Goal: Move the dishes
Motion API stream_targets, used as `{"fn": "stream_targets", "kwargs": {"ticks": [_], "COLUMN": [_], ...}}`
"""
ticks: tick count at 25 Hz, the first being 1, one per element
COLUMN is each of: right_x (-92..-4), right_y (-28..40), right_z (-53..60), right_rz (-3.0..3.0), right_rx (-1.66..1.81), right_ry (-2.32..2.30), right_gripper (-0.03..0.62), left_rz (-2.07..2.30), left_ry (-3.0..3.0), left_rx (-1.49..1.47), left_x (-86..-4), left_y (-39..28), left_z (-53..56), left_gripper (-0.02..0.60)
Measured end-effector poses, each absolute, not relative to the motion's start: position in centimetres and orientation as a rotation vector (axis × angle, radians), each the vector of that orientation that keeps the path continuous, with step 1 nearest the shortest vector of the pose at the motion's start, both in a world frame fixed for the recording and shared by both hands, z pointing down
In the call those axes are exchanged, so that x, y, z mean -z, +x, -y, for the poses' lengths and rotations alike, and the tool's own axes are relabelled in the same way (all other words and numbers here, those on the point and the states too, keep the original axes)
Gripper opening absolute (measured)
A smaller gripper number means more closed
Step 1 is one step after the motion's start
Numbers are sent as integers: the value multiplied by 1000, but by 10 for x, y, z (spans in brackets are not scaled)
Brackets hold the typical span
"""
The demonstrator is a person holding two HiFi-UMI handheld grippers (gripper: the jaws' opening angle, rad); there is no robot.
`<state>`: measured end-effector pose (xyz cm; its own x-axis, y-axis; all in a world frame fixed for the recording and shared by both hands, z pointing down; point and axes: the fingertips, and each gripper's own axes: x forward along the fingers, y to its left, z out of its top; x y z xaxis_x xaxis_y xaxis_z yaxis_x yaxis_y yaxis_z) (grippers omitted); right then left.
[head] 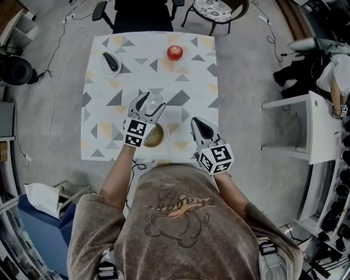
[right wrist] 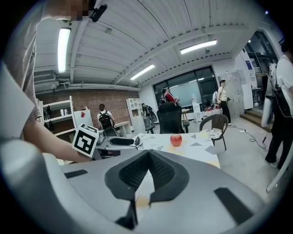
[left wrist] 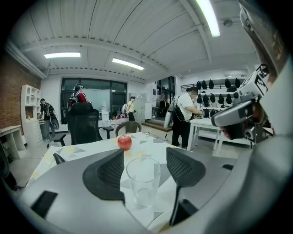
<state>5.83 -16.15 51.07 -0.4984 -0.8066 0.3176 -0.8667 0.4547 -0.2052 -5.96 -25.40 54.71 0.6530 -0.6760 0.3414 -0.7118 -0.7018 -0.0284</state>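
A clear drinking glass [head: 155, 100] stands upright on the patterned tablecloth [head: 104, 136], near the table's middle. My left gripper [head: 149, 105] is open with a jaw on each side of the glass [left wrist: 143, 180], and a gap shows on both sides. A round brown dish [head: 156, 136] lies just behind that gripper, partly hidden by it. My right gripper [head: 203, 127] hovers shut to the right of the dish, holding nothing; its jaws meet in the right gripper view [right wrist: 147, 156]. A small white plate [head: 111, 64] carrying a dark object sits at the far left.
A red apple [head: 174, 52] [left wrist: 124, 142] [right wrist: 176, 139] rests near the table's far edge. A black office chair [head: 142, 13] and a round patterned chair [head: 216, 10] stand beyond the table. A white table [head: 322, 128] and a person [head: 338, 74] are to the right.
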Motion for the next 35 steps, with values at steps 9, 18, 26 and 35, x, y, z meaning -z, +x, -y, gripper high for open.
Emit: {"fn": "stream_targets", "kwargs": {"ticks": [9, 18, 26, 35], "right_x": [-504, -498, -499, -499], "right_y": [52, 42, 27, 18], "right_z": [154, 144, 137, 139], "right_rz": [2581, 2634, 2677, 2700], "right_rx": [-471, -436, -419, -421], "right_ry": [1419, 1358, 1287, 1244], "right_gripper": [3, 3, 3, 3], "left_rz": [1253, 1392, 1489, 1529], "left_ry": [2776, 2716, 2636, 2571], "left_rx": [-448, -427, -425, -469], "left_x": [-505, -490, -494, -506], "left_y": [-79, -109, -133, -149], "left_z": [227, 182, 149, 145], "left_gripper": [287, 287, 287, 287]}}
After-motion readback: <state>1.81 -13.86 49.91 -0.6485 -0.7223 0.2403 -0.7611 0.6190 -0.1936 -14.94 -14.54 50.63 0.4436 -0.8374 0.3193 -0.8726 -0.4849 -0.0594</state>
